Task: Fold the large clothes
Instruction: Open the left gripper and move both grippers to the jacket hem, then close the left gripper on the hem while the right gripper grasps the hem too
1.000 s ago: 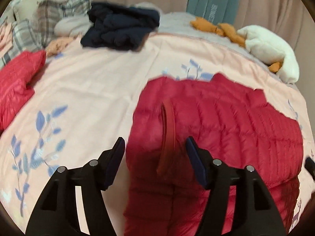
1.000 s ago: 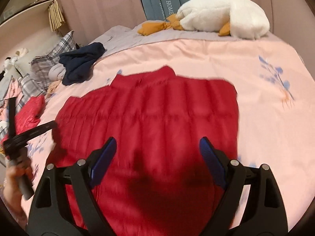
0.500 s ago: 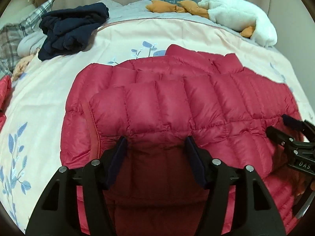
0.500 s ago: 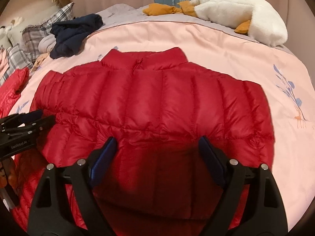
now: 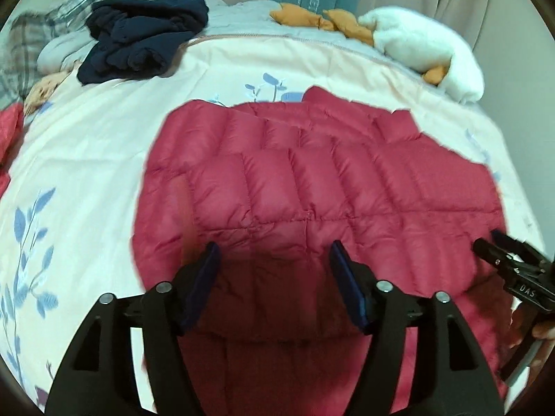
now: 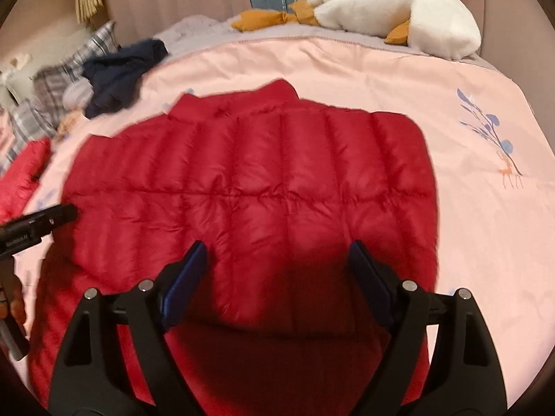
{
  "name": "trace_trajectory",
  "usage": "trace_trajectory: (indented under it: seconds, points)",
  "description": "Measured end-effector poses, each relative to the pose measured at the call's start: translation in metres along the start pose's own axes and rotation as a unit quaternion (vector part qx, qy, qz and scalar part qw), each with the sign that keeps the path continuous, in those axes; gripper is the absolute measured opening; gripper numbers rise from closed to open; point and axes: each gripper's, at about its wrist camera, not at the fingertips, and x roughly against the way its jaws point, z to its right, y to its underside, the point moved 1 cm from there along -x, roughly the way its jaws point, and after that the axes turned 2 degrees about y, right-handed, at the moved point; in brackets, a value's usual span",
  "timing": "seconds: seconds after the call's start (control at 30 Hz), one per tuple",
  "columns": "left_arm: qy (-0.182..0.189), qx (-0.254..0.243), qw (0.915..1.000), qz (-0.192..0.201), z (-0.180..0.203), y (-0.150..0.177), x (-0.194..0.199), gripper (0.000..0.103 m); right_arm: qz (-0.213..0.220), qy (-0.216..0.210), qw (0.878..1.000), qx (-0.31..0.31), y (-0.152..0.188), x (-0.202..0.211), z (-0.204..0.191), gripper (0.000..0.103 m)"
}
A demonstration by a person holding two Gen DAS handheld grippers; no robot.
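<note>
A red quilted down jacket (image 5: 312, 180) lies spread on the pink bed cover, collar toward the far side. Its near part is doubled over, so a folded edge runs across just in front of both grippers. My left gripper (image 5: 274, 253) hovers over that edge near the jacket's left half. Its jaws are opening, and its pads press on nothing. My right gripper (image 6: 277, 248) stands open over the same jacket (image 6: 260, 180) toward its right half, nothing pinched. Each gripper shows in the other's view: the right gripper (image 5: 513, 270) and the left gripper (image 6: 38, 222).
The flowered pink bed cover (image 5: 86, 156) shows bare to the left and right of the jacket. A crumpled navy garment (image 5: 138, 45) and plaid pillows (image 5: 24, 45) lie at the far left, with another red garment (image 5: 8, 128) at the left edge. A white plush goose (image 6: 399, 10) lies at the far right.
The left wrist view has swung from the jacket's left edge to face its doubled-over body. The left jaws stand wider than half a second ago. The right gripper has sunk slightly.
</note>
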Motion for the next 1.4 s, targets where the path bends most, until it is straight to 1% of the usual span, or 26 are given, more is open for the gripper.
trace_trajectory:
  seconds: [0.03,0.1,0.17,0.23,0.4,0.47,0.6,0.7,0.8,0.87,1.0,1.03,1.07,1.17,1.23,1.4]
  points:
    - [-0.001,0.002,1.0,0.005,-0.005,0.005,0.01,0.082,0.007,-0.003,1.0,0.001,0.005,0.012,0.002,0.085]
    - [-0.013,0.006,0.9997,0.018,-0.016,0.02,0.03,0.092,0.013,-0.007,1.0,0.0,0.018,0.032,0.008,0.086]
    - [-0.011,0.01,0.9997,0.021,-0.027,0.035,0.046,0.092,0.012,-0.014,1.0,-0.005,0.03,0.047,0.014,0.087]
    - [-0.004,0.023,0.9996,0.019,-0.039,0.054,0.063,0.092,0.006,-0.021,1.0,-0.02,0.053,0.065,0.023,0.088]
    - [0.06,0.058,0.9965,0.001,-0.061,0.114,0.098,0.092,-0.014,-0.046,0.997,-0.059,0.107,0.101,0.04,0.089]
    - [0.082,0.075,0.9938,-0.003,-0.067,0.134,0.108,0.092,-0.016,-0.05,0.996,-0.071,0.123,0.111,0.044,0.09]
    - [0.121,0.124,0.9847,-0.019,-0.078,0.179,0.118,0.092,-0.031,-0.068,0.992,-0.103,0.161,0.129,0.053,0.09]
    - [0.132,0.139,0.9811,-0.027,-0.077,0.2,0.12,0.092,-0.042,-0.085,0.988,-0.122,0.182,0.136,0.055,0.091]
    - [0.142,0.138,0.98,-0.024,-0.074,0.208,0.124,0.092,-0.056,-0.104,0.985,-0.127,0.198,0.142,0.051,0.092]
    - [0.15,0.133,0.9794,-0.025,-0.072,0.213,0.128,0.092,-0.059,-0.108,0.985,-0.119,0.204,0.146,0.047,0.093]
    - [0.168,0.116,0.9784,-0.032,-0.062,0.224,0.133,0.092,-0.068,-0.141,0.98,-0.12,0.215,0.156,0.036,0.093]
    - [0.175,0.113,0.9775,-0.032,-0.06,0.227,0.134,0.092,-0.07,-0.144,0.98,-0.119,0.217,0.157,0.034,0.094]
    - [0.186,0.111,0.9757,-0.033,-0.058,0.231,0.134,0.092,-0.07,-0.143,0.98,-0.119,0.218,0.157,0.032,0.094]
    - [0.202,0.111,0.9726,-0.032,-0.056,0.235,0.136,0.092,-0.07,-0.15,0.978,-0.123,0.221,0.159,0.028,0.095]
    - [0.216,0.113,0.9692,-0.033,-0.055,0.236,0.137,0.093,-0.072,-0.175,0.973,-0.13,0.222,0.159,0.024,0.095]
    - [0.258,0.122,0.9577,-0.038,-0.053,0.231,0.129,0.093,-0.075,-0.2,0.966,-0.147,0.22,0.154,0.023,0.095]
